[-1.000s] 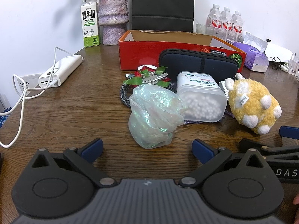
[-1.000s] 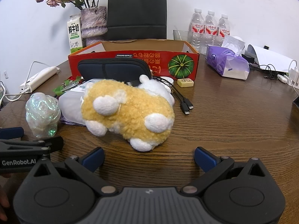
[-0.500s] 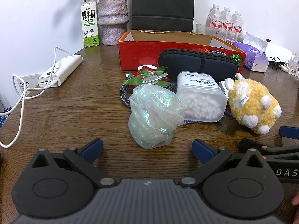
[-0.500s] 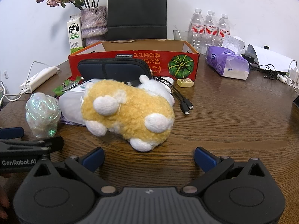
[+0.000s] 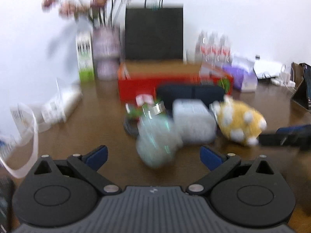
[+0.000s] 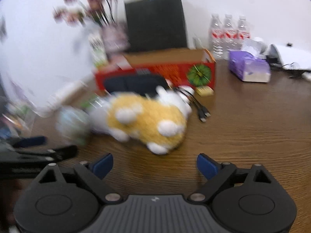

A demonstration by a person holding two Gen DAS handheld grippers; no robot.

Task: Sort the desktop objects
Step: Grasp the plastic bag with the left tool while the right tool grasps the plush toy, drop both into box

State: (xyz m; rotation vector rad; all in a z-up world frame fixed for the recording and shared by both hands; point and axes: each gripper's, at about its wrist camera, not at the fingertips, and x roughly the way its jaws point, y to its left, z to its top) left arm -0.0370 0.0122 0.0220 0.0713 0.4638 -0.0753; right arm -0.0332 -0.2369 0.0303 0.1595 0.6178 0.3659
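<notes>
Both views are blurred by motion. In the left wrist view my left gripper (image 5: pixel 153 156) is open, just short of a crumpled iridescent bag (image 5: pixel 155 137). Behind the bag lie a translucent box of white beads (image 5: pixel 194 122), a yellow plush toy (image 5: pixel 240 122), a dark zip case (image 5: pixel 190 94) and a red cardboard box (image 5: pixel 155 86). In the right wrist view my right gripper (image 6: pixel 154 164) is open, its jaws closing, with nothing between them; the plush toy (image 6: pixel 147 124) lies just beyond its fingertips. The red box (image 6: pixel 167 71) stands behind it.
A milk carton (image 5: pixel 84 58), a vase of flowers (image 5: pixel 106 54) and a black paper bag (image 5: pixel 153 33) stand at the back. Water bottles (image 6: pixel 228 33), a purple tissue pack (image 6: pixel 248 69), black cables (image 6: pixel 200 110) and a white power strip (image 5: pixel 60 104) lie around.
Both grippers have risen and tilted up, so the objects sit lower in each view and more of the wall shows. The right jaws have narrowed slightly.
</notes>
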